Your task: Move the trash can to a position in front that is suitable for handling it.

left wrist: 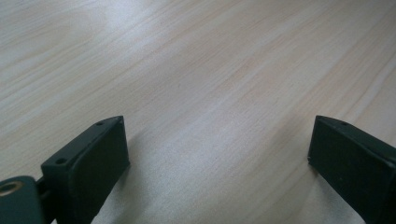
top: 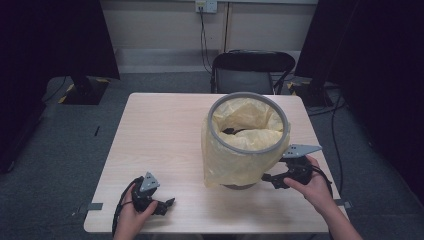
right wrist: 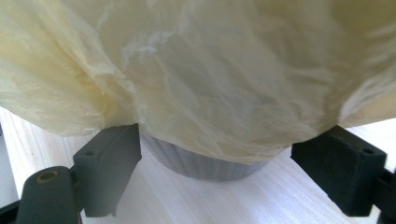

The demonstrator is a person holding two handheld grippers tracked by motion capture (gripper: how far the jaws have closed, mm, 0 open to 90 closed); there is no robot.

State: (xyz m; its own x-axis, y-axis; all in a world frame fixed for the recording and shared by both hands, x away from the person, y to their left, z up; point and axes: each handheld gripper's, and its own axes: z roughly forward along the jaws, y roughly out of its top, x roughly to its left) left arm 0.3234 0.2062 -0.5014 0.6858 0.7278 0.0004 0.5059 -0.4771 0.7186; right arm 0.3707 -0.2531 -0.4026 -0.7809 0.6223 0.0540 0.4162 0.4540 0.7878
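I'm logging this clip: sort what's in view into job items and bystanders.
In the job:
bin
yellow bag
grey rim ring
right hand-held gripper, open at the bag's bottom edge

Just about:
left hand-held gripper, open over bare table
chair
wall socket

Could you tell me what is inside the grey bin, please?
A yellow bag lines the bin, folded over its rim. Something dark lies inside; the bag's folds hide the rest.
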